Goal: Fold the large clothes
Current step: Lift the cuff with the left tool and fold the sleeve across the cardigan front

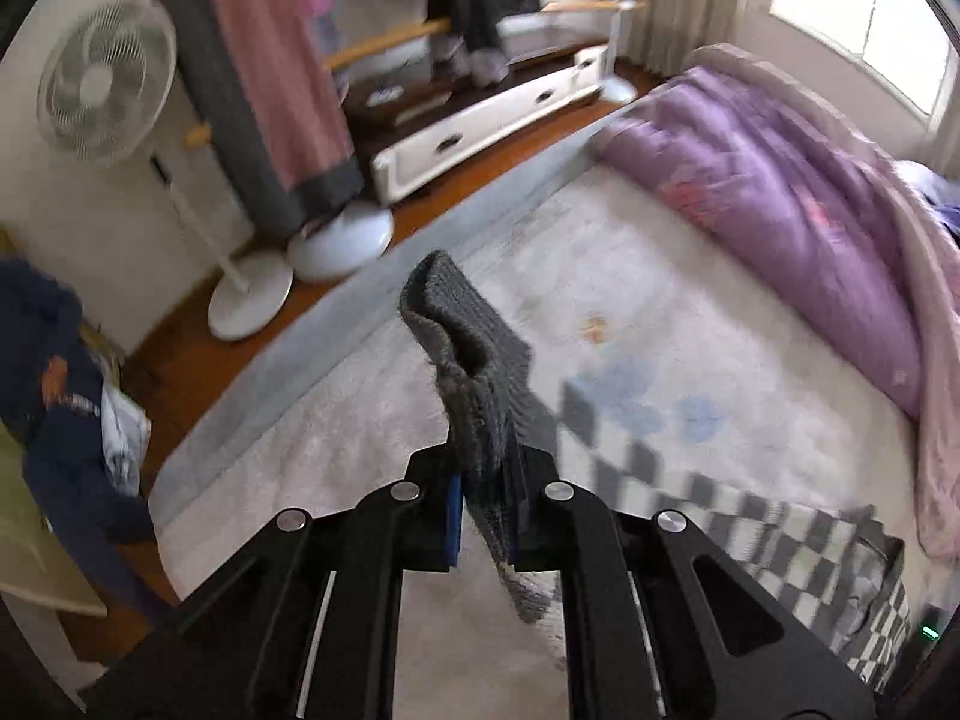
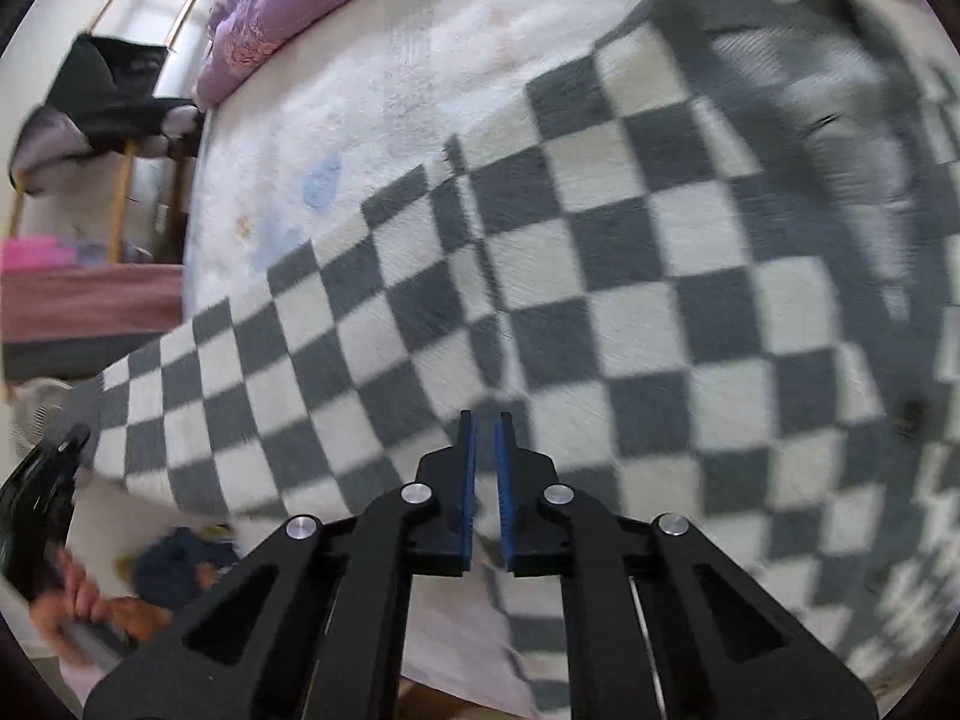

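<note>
The left gripper [image 1: 489, 480] is clamped on the grey ribbed edge of a checkered sweater [image 1: 474, 360]; that edge stands up in a bunch past the fingertips, and a strip of it hangs down between the fingers. The rest of the sweater [image 2: 600, 312], in grey and cream squares, spreads across the bed [image 1: 420, 420], which has a pale fluffy cover with faint blue and orange prints.

The right gripper [image 2: 486, 468] is over the body of the sweater with its blue pads [image 2: 471, 480] nearly together, a thin slit between them. No fabric shows between the pads, though the motion blur makes it hard to tell if the tips touch the knit. At the lower left of the right wrist view a hand [image 2: 78, 612] grips the other black tool.

Farther off, a purple quilt [image 1: 780, 180] lies heaped along the far side of the bed. Beyond the bed edge are a wooden floor [image 1: 198, 360], a white standing fan [image 1: 108, 84], a rack with hanging clothes [image 1: 270, 90] and a low white drawer cabinet [image 1: 480, 126].
</note>
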`<act>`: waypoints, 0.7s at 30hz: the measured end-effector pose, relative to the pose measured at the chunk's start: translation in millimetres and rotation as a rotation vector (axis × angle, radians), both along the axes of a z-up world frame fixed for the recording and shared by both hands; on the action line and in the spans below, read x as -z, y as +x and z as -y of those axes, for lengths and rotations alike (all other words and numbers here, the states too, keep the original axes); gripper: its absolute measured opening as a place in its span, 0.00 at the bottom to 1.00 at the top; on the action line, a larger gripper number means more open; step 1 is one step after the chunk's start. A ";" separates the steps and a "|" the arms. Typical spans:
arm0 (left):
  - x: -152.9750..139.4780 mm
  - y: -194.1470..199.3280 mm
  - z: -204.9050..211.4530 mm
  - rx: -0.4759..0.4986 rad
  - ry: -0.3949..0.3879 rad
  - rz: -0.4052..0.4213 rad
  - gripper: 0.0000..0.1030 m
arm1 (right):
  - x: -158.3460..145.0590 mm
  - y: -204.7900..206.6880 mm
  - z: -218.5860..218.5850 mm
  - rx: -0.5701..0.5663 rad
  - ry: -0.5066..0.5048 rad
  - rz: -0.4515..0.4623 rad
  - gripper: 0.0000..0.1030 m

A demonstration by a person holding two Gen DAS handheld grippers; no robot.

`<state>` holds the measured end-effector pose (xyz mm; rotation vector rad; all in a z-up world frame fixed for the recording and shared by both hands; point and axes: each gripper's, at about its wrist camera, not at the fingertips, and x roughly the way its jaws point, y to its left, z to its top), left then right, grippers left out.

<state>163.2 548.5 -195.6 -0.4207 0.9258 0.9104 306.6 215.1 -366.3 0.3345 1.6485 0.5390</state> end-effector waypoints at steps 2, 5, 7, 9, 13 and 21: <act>-16.4 16.5 27.3 0.042 0.060 -0.017 0.10 | 28.2 4.4 -4.1 0.036 0.061 -0.082 0.05; -38.6 45.9 75.3 0.126 0.112 -0.005 0.10 | 91.2 -0.5 -5.2 0.162 0.179 -0.276 0.04; -45.6 60.6 100.2 0.177 0.096 0.021 0.10 | 131.4 -10.8 -6.9 0.213 0.195 -0.396 0.00; -49.2 78.3 126.3 0.230 0.069 0.052 0.10 | 163.4 -23.8 3.0 0.381 0.323 -0.489 0.00; -47.2 116.3 190.7 0.364 0.079 0.053 0.10 | 161.5 -28.6 0.6 0.398 0.340 -0.443 0.00; -16.5 183.0 318.7 0.590 -0.011 0.029 0.10 | 155.6 -20.4 3.2 0.347 0.377 -0.492 0.02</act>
